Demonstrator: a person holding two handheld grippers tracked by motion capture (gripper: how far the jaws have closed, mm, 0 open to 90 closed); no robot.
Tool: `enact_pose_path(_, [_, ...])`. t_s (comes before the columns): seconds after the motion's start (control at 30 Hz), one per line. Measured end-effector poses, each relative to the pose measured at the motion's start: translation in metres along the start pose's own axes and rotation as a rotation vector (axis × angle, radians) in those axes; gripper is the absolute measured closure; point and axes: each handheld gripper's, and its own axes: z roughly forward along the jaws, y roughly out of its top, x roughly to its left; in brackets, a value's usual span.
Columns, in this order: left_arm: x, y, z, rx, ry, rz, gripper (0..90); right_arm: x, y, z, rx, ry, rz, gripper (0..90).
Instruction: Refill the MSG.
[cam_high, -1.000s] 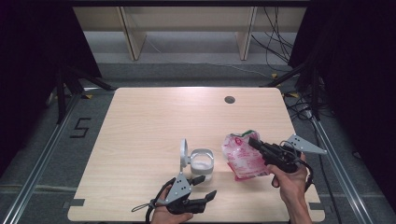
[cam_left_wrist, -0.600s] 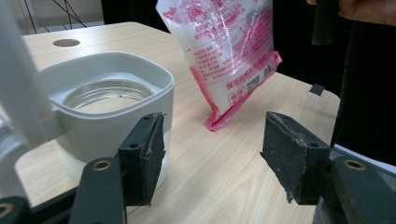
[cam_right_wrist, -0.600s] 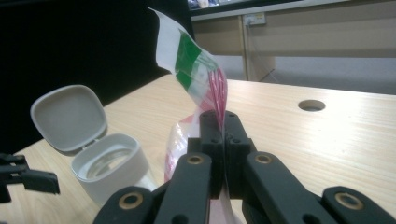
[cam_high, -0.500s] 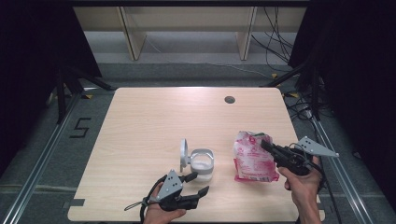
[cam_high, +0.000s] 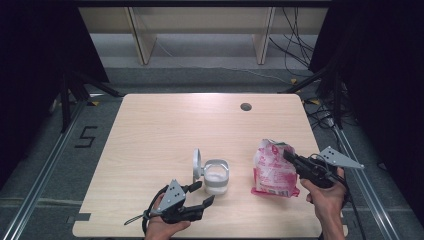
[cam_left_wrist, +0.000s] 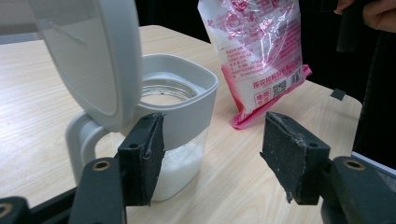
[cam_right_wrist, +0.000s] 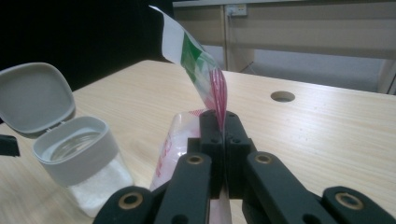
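Bag (cam_high: 272, 170): since a second ago swung from tilted at the jar (cam_high: 216, 176) to upright beside it, pouring seemingly over; right gripper (cam_high: 290, 157) clamped on its top edge; left gripper (cam_high: 199, 194) wide open, empty, near the open-lidded jar.

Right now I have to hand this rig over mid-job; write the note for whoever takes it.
Right gripper: shut on the top edge of the pink bag, which stands on the table right of the jar.
Left gripper: open, holding nothing, near the table's front edge, jaws pointing at the jar.
Jar: lid flipped open and upright, partly filled with white grains.
Done: jar opened, bag gripped.
Left, probably: steady the jar, tip the bag's contents in, close the lid.
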Motion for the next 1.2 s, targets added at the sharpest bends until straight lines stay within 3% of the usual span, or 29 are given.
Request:
enact_pose_path(0.07, [0.0,-0.001,0.0,-0.003,0.008,-0.027,38.2,-0.003,0.0,0.0,0.002,0.0,-0.018,90.0])
enact_pose_path(0.13, [0.001,-0.002,0.001,0.008,0.002,0.003,38.2,-0.005,-0.001,0.0,0.011,-0.002,-0.034,90.0])
enact_pose_path(0.17, [0.001,-0.003,0.003,0.003,-0.012,0.001,38.1,-0.005,-0.001,0.0,0.017,-0.01,-0.039,90.0])
enact_pose_path(0.2, [-0.001,-0.004,0.002,0.012,0.005,-0.026,38.1,-0.005,0.0,0.0,0.026,-0.011,-0.038,90.0])
enact_pose_path(0.27, [0.0,-0.005,0.003,0.01,0.006,-0.028,38.1,-0.007,-0.001,0.001,0.025,-0.018,-0.047,90.0])
enact_pose_path(0.3, [0.002,-0.005,0.003,0.013,-0.01,-0.008,38.1,-0.006,-0.002,0.001,0.018,-0.014,-0.027,90.0])
enact_pose_path(0.33, [0.001,-0.005,0.001,0.02,0.006,-0.028,38.0,-0.005,-0.002,0.0,0.03,-0.021,-0.023,90.0])
enact_pose_path(0.37, [0.002,-0.005,0.0,0.017,0.012,-0.027,38.1,-0.006,-0.002,0.0,0.038,-0.029,-0.033,90.0])
enact_pose_path(0.4, [0.006,-0.004,0.0,0.014,0.005,0.002,38.1,-0.008,-0.002,0.0,0.031,-0.028,-0.053,90.0])
enact_pose_path(0.47, [0.008,-0.004,-0.003,0.015,0.018,-0.002,38.2,-0.01,-0.003,0.001,0.032,-0.042,-0.064,89.9])
enact_pose_path(0.5, [0.009,-0.004,-0.004,0.005,0.018,-0.009,38.2,-0.009,-0.004,0.0,0.043,-0.032,-0.045,90.0])
enact_pose_path(0.6, [0.012,-0.003,-0.006,-0.006,0.026,-0.014,38.2,-0.01,-0.005,0.002,0.053,-0.05,-0.056,89.9])
enact_pose_path(0.67, [0.012,-0.004,-0.006,-0.003,0.039,-0.043,38.2,-0.009,-0.007,0.002,0.068,-0.064,-0.02,89.9])
enact_pose_path(0.73, [0.014,-0.003,-0.008,0.004,0.044,-0.012,38.2,-0.013,-0.009,0.002,0.064,-0.069,-0.057,89.9])
enact_pose_path(0.9, [0.017,-0.003,-0.008,0.003,0.043,-0.015,38.1,-0.015,-0.011,0.003,0.08,-0.078,-0.032,89.8])
enact_pose_path(0.93, [0.015,-0.004,-0.008,-0.001,0.057,-0.052,38.0,-0.017,-0.012,0.004,0.073,-0.079,-0.059,89.8])
enact_pose_path(1.0, [0.016,-0.003,-0.009,0.006,0.064,-0.05,37.9,-0.019,-0.013,0.003,0.092,-0.08,-0.054,89.8])
enact_pose_path(1.03, [0.017,-0.003,-0.01,0.006,0.068,-0.051,37.8,-0.017,-0.014,0.002,0.1,-0.095,-0.026,89.8])
enact_pose_path(1.07, [0.017,-0.003,-0.01,0.003,0.067,-0.053,37.8,-0.02,-0.015,0.004,0.091,-0.095,-0.05,89.8])
enact_pose_path(1.1, [0.018,-0.003,-0.011,0.005,0.068,-0.048,37.8,-0.02,-0.015,0.004,0.089,-0.103,-0.043,89.8])
enact_pose_path(1.13, [0.019,-0.003,-0.011,-0.003,0.065,-0.051,37.9,-0.019,-0.016,0.003,0.105,-0.106,-0.012,89.8])
enact_pose_path(1.2, [0.02,-0.002,-0.012,0.002,0.081,-0.053,37.9,-0.022,-0.017,0.004,0.1,-0.104,-0.026,89.8])
